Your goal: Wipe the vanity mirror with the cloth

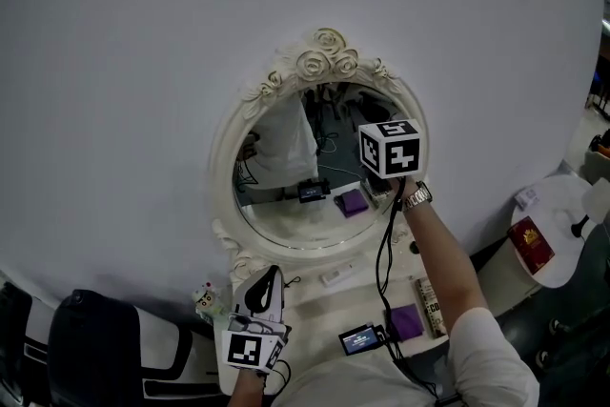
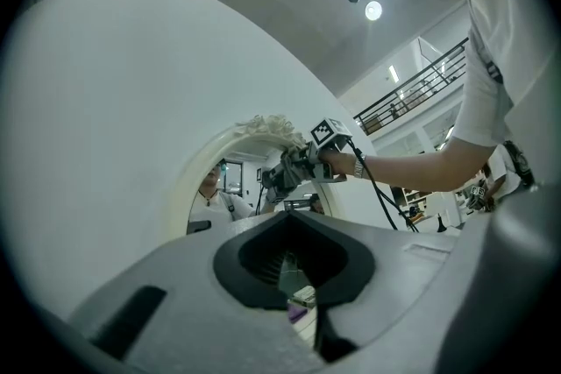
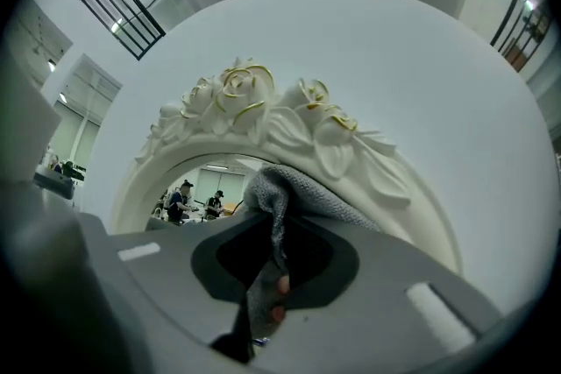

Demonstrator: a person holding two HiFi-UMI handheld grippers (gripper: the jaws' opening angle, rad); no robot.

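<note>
r. gripper [image 3: 273, 274] is clenched on the grey cloth [image 3: 302, 188]: a fold is pinched betw. the jaws and the rest is bunched just past the tips. the vanity mirror [image 1: 286, 219] is faced straight ahead of this gripper, w/ the cloth held up at the glass's right edge, just under the frame's carved roses [image 3: 241, 92]; whether glass is actually touched can't be told. a wristwatch [image 1: 416, 196] is worn on the hand behind the marker cube. l. gripper [image 1: 270, 276] is kept low, well apart from the r. one, w/ jaws drawn together to a thin slit and nothing gripped; the mirror's lower rim is met just ahead of its tips. a purple pad [image 1: 407, 320] and a small screen [image 1: 360, 338] are seen on the white table [image 1: 319, 305], off to its right.
</note>
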